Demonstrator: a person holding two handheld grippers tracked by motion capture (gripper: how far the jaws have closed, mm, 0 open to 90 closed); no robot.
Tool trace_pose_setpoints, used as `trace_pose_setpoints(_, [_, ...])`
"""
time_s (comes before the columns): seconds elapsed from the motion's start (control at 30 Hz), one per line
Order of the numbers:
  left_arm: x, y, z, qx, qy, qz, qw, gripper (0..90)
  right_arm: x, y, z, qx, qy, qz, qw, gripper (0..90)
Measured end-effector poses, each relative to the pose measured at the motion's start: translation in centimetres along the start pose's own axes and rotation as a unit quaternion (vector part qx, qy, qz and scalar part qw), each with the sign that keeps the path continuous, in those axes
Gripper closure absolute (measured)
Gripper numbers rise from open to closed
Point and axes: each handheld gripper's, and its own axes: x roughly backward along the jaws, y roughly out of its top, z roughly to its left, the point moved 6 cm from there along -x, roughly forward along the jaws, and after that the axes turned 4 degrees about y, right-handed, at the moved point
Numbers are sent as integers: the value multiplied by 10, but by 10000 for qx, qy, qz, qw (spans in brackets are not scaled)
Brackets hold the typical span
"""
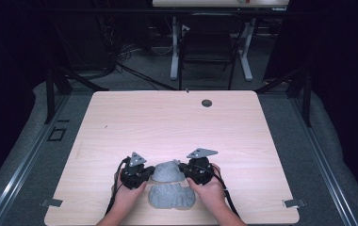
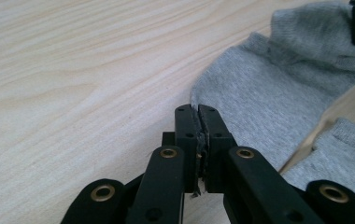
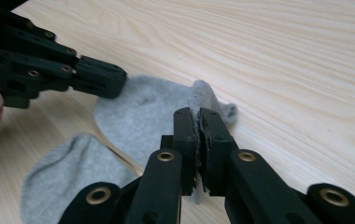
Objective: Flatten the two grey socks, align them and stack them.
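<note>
Left gripper (image 1: 150,175): jaws closed flat on the 9 o'clock edge of the upper grey sock (image 1: 167,172).
Upper grey sock: held between both grippers near the wooden table's (image 1: 167,122) 6 o'clock edge.
Lower grey sock (image 1: 171,197): lain flat at 6 o'clock of it.
Right gripper (image 1: 183,168): jaws pinched on its 3 o'clock edge.

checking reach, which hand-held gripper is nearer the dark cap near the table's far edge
Right. The right hand-held gripper is nearly in line with the cap, toward the person; the left hand-held gripper is farther left. Both grip the sock.
</note>
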Motion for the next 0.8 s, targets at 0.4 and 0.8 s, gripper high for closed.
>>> trace_pose_setpoints(0.4, [-1,-3,4,38,41,-1,10000,880,5,-29,-27,-178,-319,326,9988,851])
trace_pose_setpoints(0.8, [1,-2,4,49,-16,-46,10000,867,18,-23,-35,-221,-262,180,9993,757])
